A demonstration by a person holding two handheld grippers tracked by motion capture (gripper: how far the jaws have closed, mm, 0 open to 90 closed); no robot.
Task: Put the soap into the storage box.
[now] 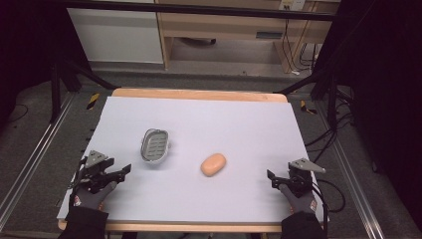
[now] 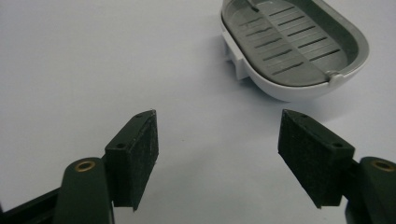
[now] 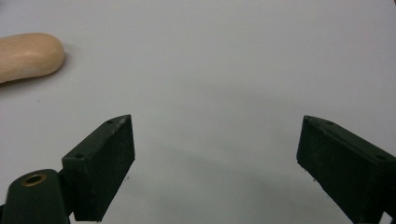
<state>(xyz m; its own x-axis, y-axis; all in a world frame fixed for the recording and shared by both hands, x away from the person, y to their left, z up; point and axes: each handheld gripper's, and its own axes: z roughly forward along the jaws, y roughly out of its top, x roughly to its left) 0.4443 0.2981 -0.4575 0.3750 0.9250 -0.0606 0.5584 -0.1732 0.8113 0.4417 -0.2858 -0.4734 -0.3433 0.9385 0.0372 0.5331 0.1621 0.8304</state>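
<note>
An oval grey and white soap dish (image 1: 155,145) lies empty on the white table, left of centre. To its right rests a peach bar of soap (image 1: 213,164). My left gripper (image 1: 122,172) sits near the table's front left, open, with nothing between its jaws. In the left gripper view the soap dish (image 2: 293,46) lies ahead and to the right of the open left gripper (image 2: 218,133). My right gripper (image 1: 272,177) is at the front right, open and empty. In the right gripper view the soap (image 3: 28,56) lies at the far left, beyond the open right gripper (image 3: 215,140).
The white table top (image 1: 199,124) has a wooden edge (image 1: 199,94) at the back. Black frame legs (image 1: 54,89) stand left and right of it. Cables (image 1: 328,139) trail on the floor to the right. A wooden cabinet (image 1: 224,30) stands behind.
</note>
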